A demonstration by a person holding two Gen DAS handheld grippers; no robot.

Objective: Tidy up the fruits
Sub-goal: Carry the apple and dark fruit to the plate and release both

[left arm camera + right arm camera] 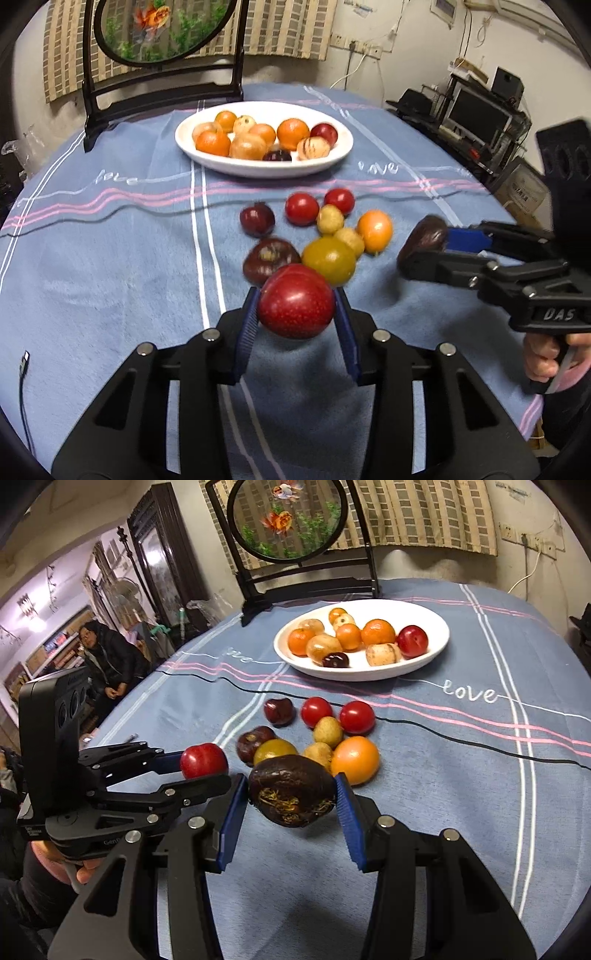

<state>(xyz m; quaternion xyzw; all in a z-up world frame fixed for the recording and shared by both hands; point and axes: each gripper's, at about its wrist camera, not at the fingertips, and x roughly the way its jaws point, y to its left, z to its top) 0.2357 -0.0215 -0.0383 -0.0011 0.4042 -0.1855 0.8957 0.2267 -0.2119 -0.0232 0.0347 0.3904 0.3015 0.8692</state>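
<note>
A: What is seen from the left wrist?

B: A red plum [295,301] is held tight by the left gripper [295,314], lifted just off the blue cloth [110,266]. The white plate [207,155] lies straight ahead, past the loose fruit pile [321,232]. Shelves with a screen are seen by the wall.

A: And from the right wrist?

B: A dark brown fruit [291,790] is pinched by the right gripper [291,801], its long side lying across the jaws. The plate is ahead and a bit right. It looks nearer to this hand. A person is seen sitting far off at the left.
</note>
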